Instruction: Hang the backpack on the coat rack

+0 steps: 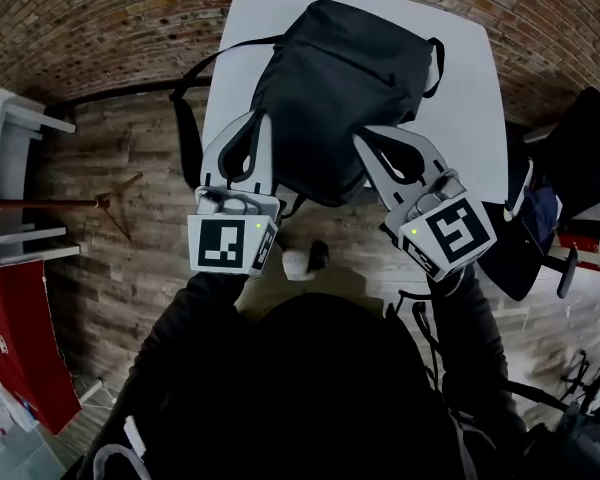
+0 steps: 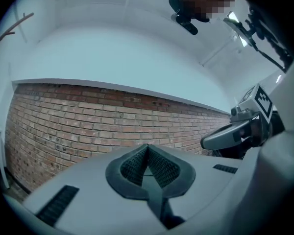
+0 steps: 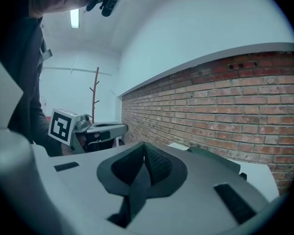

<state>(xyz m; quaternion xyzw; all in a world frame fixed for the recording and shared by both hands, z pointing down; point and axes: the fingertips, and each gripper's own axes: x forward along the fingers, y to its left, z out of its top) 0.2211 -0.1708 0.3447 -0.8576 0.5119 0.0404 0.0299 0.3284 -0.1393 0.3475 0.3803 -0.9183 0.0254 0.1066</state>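
A black backpack [image 1: 330, 98] lies on a white table [image 1: 470, 98], and its straps [image 1: 185, 118] hang over the table's left edge. Both grippers hover over the bag's near side. In the head view my left gripper [image 1: 262, 120] is over the lower left part of the bag and my right gripper [image 1: 366, 136] over the lower right. In the gripper views, the left gripper [image 2: 147, 148] and the right gripper [image 3: 144, 146] each have their jaws together, with nothing between them. The wooden coat rack [image 3: 94, 94] stands by the far white wall and appears in the head view at the left [image 1: 105, 203].
A brick wall [image 1: 100, 18] runs behind the table. White shelves [image 1: 15, 128] and a red cabinet [image 1: 20, 338] stand at the left. A dark chair with bags [image 1: 545, 218] is at the right. The floor [image 1: 130, 268] is wood planks.
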